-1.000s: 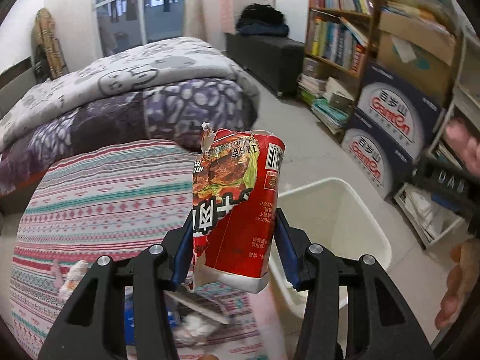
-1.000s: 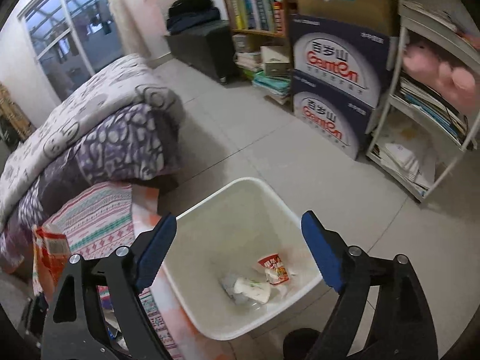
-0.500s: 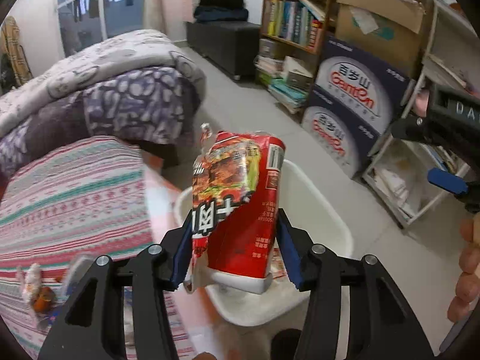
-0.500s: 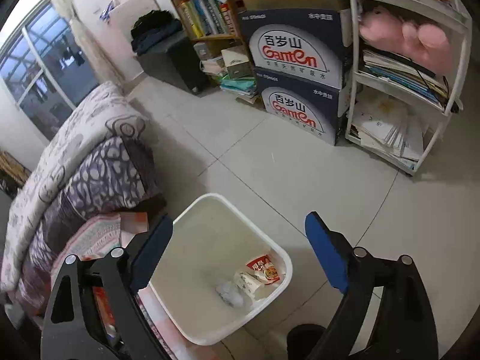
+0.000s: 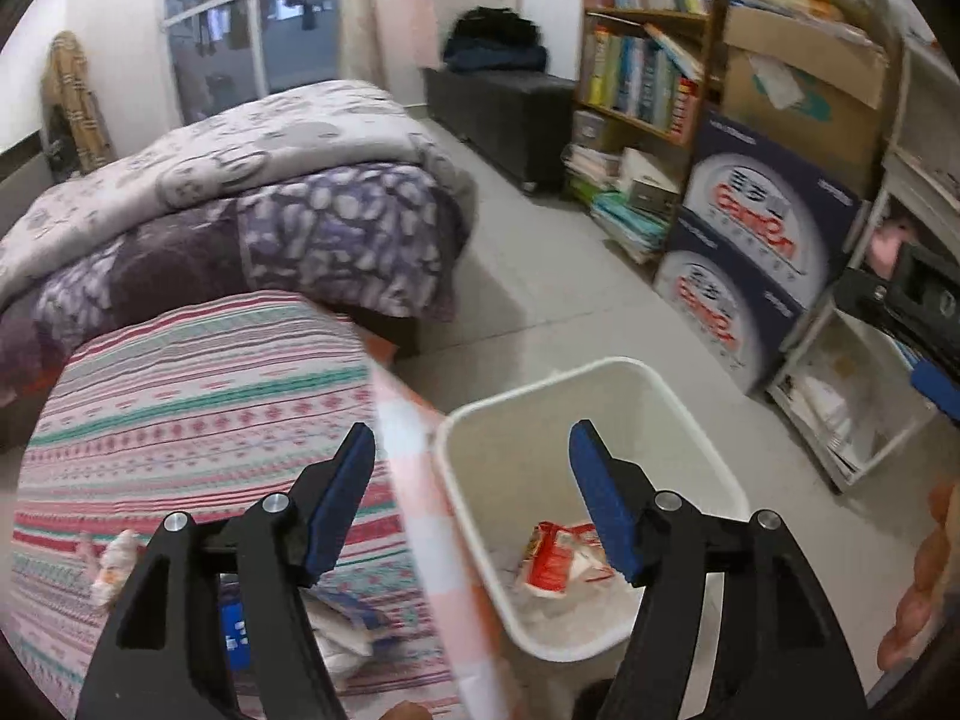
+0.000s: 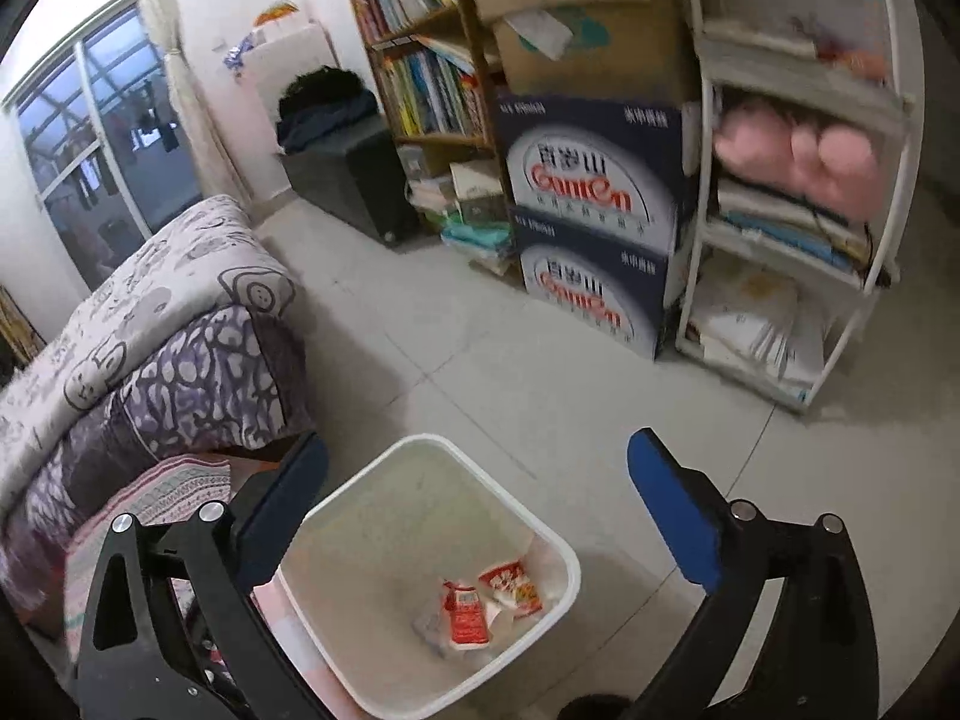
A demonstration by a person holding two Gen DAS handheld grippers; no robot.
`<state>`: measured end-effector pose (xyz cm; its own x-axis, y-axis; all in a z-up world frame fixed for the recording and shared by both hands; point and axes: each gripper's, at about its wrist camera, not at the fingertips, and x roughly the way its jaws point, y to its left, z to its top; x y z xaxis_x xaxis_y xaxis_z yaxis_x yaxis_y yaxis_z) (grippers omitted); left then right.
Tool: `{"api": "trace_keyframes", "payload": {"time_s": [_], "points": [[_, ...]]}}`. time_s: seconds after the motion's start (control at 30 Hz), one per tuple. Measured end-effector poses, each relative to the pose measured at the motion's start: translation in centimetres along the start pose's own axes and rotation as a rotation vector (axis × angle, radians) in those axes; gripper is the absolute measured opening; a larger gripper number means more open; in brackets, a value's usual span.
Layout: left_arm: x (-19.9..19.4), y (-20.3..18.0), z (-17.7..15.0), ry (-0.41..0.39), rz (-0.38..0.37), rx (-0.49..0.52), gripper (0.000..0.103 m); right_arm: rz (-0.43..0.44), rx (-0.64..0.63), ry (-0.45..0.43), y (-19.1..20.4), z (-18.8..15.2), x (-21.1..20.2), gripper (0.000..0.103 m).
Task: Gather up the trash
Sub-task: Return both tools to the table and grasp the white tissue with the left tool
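Note:
A white plastic bin point(image 5: 708, 456) stands on the tiled floor beside a low table; it also shows in the right wrist view point(image 6: 420, 450). Red snack wrappers point(image 5: 555, 558) lie in it, two of them plain in the right wrist view point(image 6: 465, 612). My left gripper point(image 5: 474, 474) is open and empty over the bin's left rim. My right gripper point(image 6: 477, 471) is open and empty above the bin. More trash lies on the striped tablecloth point(image 5: 180, 396): a crumpled wrapper point(image 5: 114, 564), white paper point(image 5: 336, 630) and a blue packet point(image 5: 235, 633).
A bed with a grey and purple quilt point(image 5: 270, 192) lies behind the table. Bookshelves point(image 5: 642, 78), stacked printed cartons point(image 5: 750, 252) and a white rack point(image 6: 798, 228) line the right wall. Bare tiled floor point(image 6: 540, 372) lies between them and the bin.
My left gripper opened and let go of the red wrapper, which now lies in the bin. The right gripper rose and stayed open.

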<state>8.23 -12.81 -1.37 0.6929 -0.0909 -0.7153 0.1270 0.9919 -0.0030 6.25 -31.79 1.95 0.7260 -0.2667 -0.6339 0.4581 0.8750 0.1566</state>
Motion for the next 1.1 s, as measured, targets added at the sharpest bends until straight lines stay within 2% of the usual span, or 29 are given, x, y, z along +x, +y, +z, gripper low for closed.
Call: {"api": "trace_keyframes", "payload": {"time_s": [0.23,0.43,0.67,0.87,1.1], "points": [[-1.3,3.9,-0.1,-0.035,0.101,-0.028,0.071,-0.035,-0.142,-0.050,4.4,-2.2,-0.9,0.096],[-2.2,7.8,-0.5,-0.037,0.161,-0.084,0.074,-0.008,-0.221,-0.053,8.2,-4.0,-1.6,0.096],[-3.1,11.7,-1.6,-0.031,0.248,-0.097,0.078,0.029,-0.300,-0.039,12.2,-6.1,-2.2,0.096],[-2.3,16.6,-3.4,0.059,0.347,-0.128,0.082,0.083,-0.341,0.003,15.3,-7.8,-2.3,0.096],[0.0,23.0,-6.1,0.209,0.393,-0.181,0.082,0.138,-0.401,0.048,18.9,-10.0,-2.4,0.096]]}}
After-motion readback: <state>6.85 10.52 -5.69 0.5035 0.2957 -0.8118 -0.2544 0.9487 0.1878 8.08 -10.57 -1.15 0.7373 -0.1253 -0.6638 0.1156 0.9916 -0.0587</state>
